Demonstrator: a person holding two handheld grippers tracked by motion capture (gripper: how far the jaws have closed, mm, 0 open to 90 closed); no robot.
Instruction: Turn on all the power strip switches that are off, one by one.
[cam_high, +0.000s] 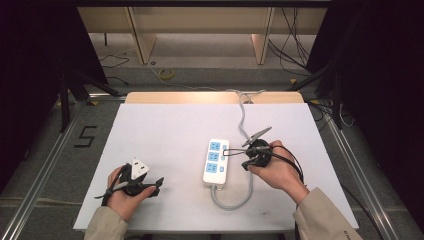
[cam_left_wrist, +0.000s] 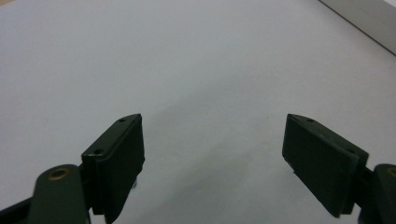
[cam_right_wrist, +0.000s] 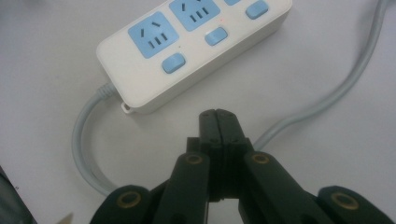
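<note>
**Closed gripper poised beside power strip on white table**

A person seated at a white table (cam_high: 165, 130) holds a two-jaw gripper in each hand, with a white power strip (cam_high: 216, 161) as the centre of the scene. The strip, fitted with three blue sockets and a blue switch beside each, lies lengthwise on the table, one short end toward the person. Its grey cable (cam_high: 234, 199) leaves that near end, loops round to the right of the strip and runs away past it toward the table's far edge.

The right gripper (cam_high: 229, 153) sits just to the right of the strip, its tips pointing at the strip's right long side near the middle. In the right gripper view its jaws are pressed together with nothing between them, the tips (cam_right_wrist: 216, 115) standing just off the strip's cable end (cam_right_wrist: 135, 100), close to it; whether they touch it cannot be told. The cable (cam_right_wrist: 322, 100) curves past on both sides of that gripper.

The left gripper (cam_high: 159, 184) rests well to the left of the strip, near the table's front edge, in the person's left hand (cam_high: 124, 197). Its jaws stand wide apart in the left gripper view, with bare white tabletop (cam_left_wrist: 205, 70) between the pads (cam_left_wrist: 322, 161) and nothing held.

Beyond the table, past the strip's far end, lies a grey floor (cam_high: 200, 77) with loose wires.
</note>
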